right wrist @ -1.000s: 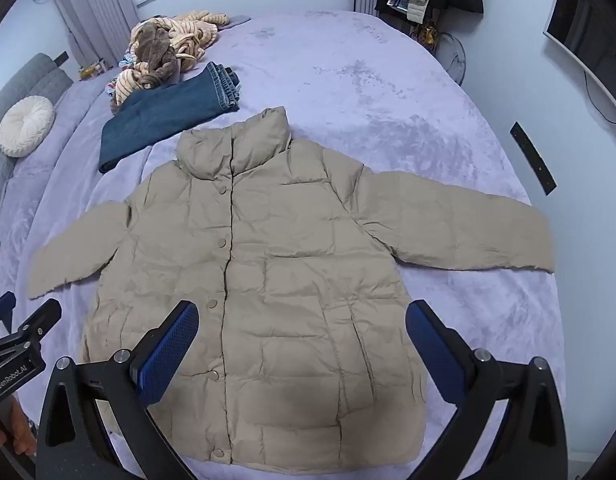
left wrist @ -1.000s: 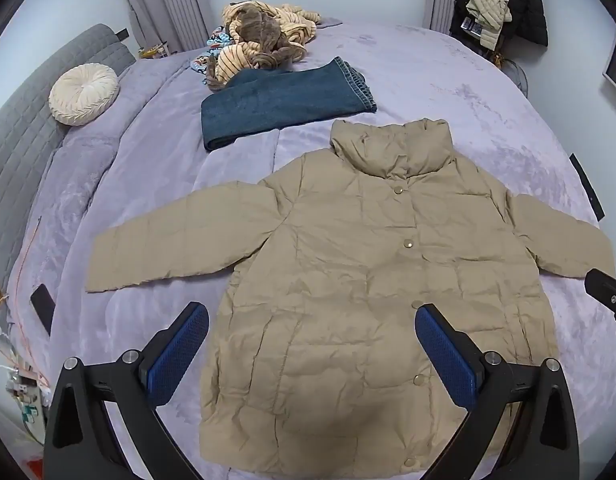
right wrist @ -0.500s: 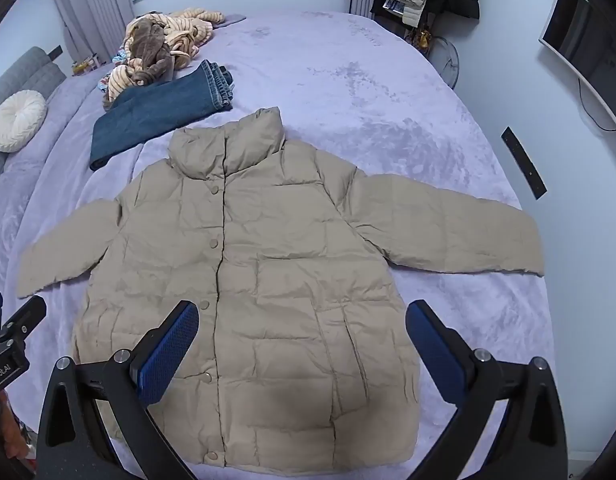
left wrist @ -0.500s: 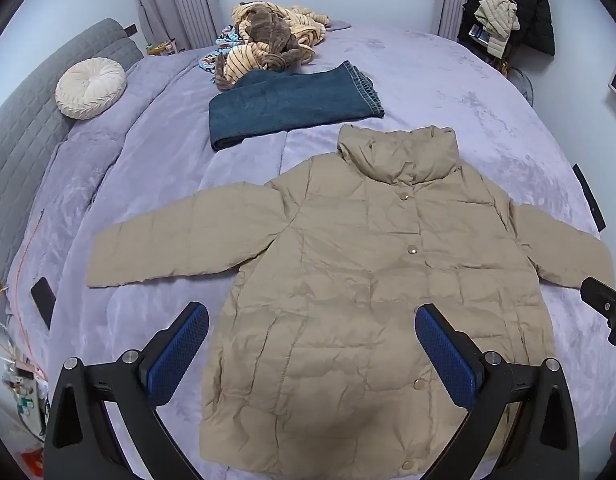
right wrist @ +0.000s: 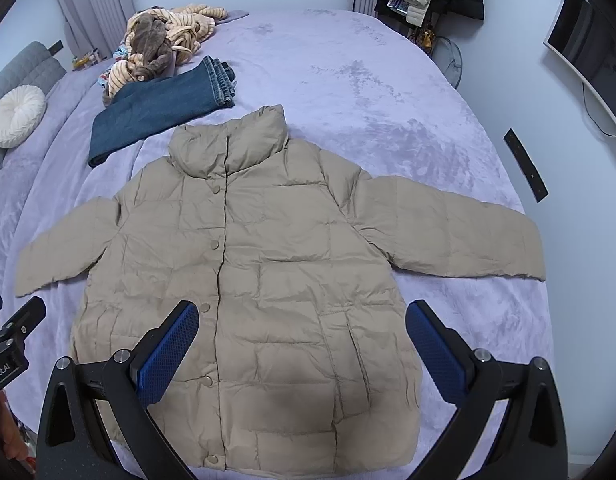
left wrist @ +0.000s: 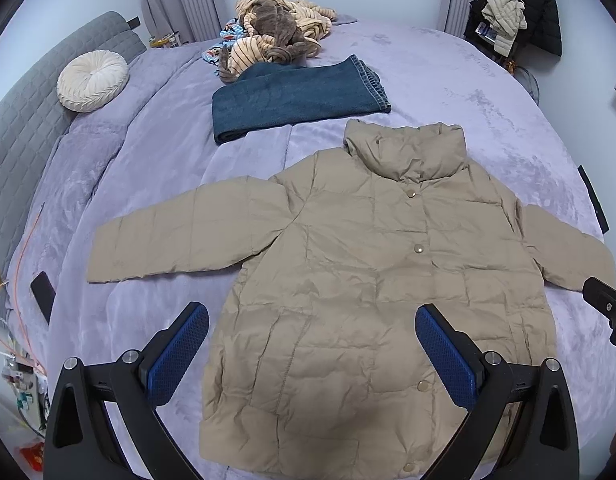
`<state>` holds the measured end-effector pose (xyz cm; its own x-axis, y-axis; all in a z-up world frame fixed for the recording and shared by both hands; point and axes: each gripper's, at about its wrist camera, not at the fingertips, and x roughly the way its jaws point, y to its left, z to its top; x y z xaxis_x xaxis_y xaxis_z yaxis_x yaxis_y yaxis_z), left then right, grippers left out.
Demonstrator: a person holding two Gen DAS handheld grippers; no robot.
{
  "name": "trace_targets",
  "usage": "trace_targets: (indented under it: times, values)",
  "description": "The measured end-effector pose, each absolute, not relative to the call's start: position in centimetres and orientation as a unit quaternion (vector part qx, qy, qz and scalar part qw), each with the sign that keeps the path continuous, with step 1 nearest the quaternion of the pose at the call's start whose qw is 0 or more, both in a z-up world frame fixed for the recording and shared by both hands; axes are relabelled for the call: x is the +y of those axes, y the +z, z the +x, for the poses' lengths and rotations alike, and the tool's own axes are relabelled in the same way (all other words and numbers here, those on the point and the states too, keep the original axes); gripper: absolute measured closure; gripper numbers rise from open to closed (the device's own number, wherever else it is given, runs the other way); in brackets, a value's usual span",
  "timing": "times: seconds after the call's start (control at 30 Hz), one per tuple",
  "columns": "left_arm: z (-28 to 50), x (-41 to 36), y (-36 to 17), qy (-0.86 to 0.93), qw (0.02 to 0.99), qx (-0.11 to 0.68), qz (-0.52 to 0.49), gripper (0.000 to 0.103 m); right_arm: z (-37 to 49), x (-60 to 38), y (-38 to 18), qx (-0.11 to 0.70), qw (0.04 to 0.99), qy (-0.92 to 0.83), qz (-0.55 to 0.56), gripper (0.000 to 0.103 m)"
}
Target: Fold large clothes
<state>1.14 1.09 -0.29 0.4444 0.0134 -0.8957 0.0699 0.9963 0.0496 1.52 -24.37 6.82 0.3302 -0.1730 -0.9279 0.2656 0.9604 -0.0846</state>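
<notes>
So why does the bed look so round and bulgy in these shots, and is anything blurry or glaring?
Left wrist view: the fisheye lens bows the bed into a dome and blackens the corners; the beige jacket is sharp, lit softly and evenly, with no glare. Right wrist view: same bending, strongest at the rim, where the wall screen curves; the blanket's sheen shows pale patches, not glare.

I see a plain beige puffer jacket [left wrist: 360, 280] with matching beige snap buttons, quilted in squares, on a lilac plush bed [left wrist: 448, 92]. Far from me lie dark blue folded jeans [left wrist: 295, 100] and a heap of tan-and-cream striped clothes [left wrist: 275, 36] with brown mixed in. At far left sits a cream round cushion [left wrist: 92, 80] against a grey quilted headboard [left wrist: 23, 120]. My left hand-held gripper [left wrist: 312, 352] and right hand-held gripper [right wrist: 301, 346] are black with blue dimpled pads.
</notes>
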Motion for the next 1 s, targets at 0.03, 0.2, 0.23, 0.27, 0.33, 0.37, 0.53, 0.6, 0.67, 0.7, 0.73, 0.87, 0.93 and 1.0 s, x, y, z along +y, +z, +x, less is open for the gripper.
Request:
trace_targets:
  times: [0.03, 0.2, 0.23, 0.27, 0.33, 0.37, 0.53, 0.6, 0.67, 0.7, 0.73, 0.87, 0.93, 1.0]
  values:
    - [1.15, 1.13, -0.29, -0.017, 0.849, 0.527, 0.039, 0.0, 1.45, -24.34, 6.81, 0.562, 0.815, -0.135, 0.041, 0.0]
    - [1.18, 1.24, -0.4, -0.016, 0.848, 0.528, 0.039, 0.0, 1.48, -24.3, 6.73, 0.563, 0.814, -0.135, 0.041, 0.0]
    - [1.22, 1.29, -0.49, -0.016, 0.848, 0.528, 0.038, 0.0, 1.49, -24.28, 6.72, 0.563, 0.814, -0.135, 0.041, 0.0]
    - [1.22, 1.29, -0.5, -0.015, 0.848, 0.528, 0.039, 0.0, 1.56, -24.28, 6.69, 0.563, 0.814, -0.135, 0.041, 0.0]
    - [1.24, 1.41, -0.58, -0.014, 0.848, 0.528, 0.038, 0.0, 1.51, -24.26, 6.7, 0.563, 0.814, -0.135, 0.041, 0.0]
    - [1.25, 1.48, -0.62, -0.013, 0.848, 0.528, 0.038, 0.0, 1.51, -24.27, 6.7, 0.563, 0.814, -0.135, 0.041, 0.0]
    - [1.26, 1.59, -0.66, -0.012, 0.848, 0.529, 0.038, 0.0, 1.55, -24.24, 6.7, 0.563, 0.814, -0.135, 0.042, 0.0]
    - [1.24, 1.64, -0.69, -0.012, 0.848, 0.529, 0.037, 0.0, 1.63, -24.22, 6.7, 0.563, 0.814, -0.135, 0.041, 0.0]
    - [1.26, 1.6, -0.66, -0.012, 0.848, 0.529, 0.038, 0.0, 1.59, -24.22, 6.73, 0.563, 0.814, -0.135, 0.041, 0.0]
    - [1.25, 1.63, -0.68, -0.012, 0.848, 0.529, 0.038, 0.0, 1.63, -24.2, 6.73, 0.563, 0.814, -0.135, 0.04, 0.0]
    - [1.26, 1.62, -0.67, -0.012, 0.848, 0.529, 0.038, 0.0, 1.71, -24.07, 6.45, 0.564, 0.814, -0.135, 0.04, 0.0]
    - [1.28, 1.62, -0.65, -0.012, 0.848, 0.529, 0.038, 0.0, 1.7, -24.05, 6.51, 0.564, 0.814, -0.135, 0.04, 0.0]
    - [1.3, 1.57, -0.64, -0.012, 0.848, 0.529, 0.038, 0.0, 1.71, -24.04, 6.52, 0.564, 0.813, -0.135, 0.04, 0.0]
    - [1.29, 1.63, -0.62, -0.011, 0.848, 0.529, 0.038, 0.0, 1.81, -24.02, 6.45, 0.564, 0.814, -0.135, 0.04, 0.0]
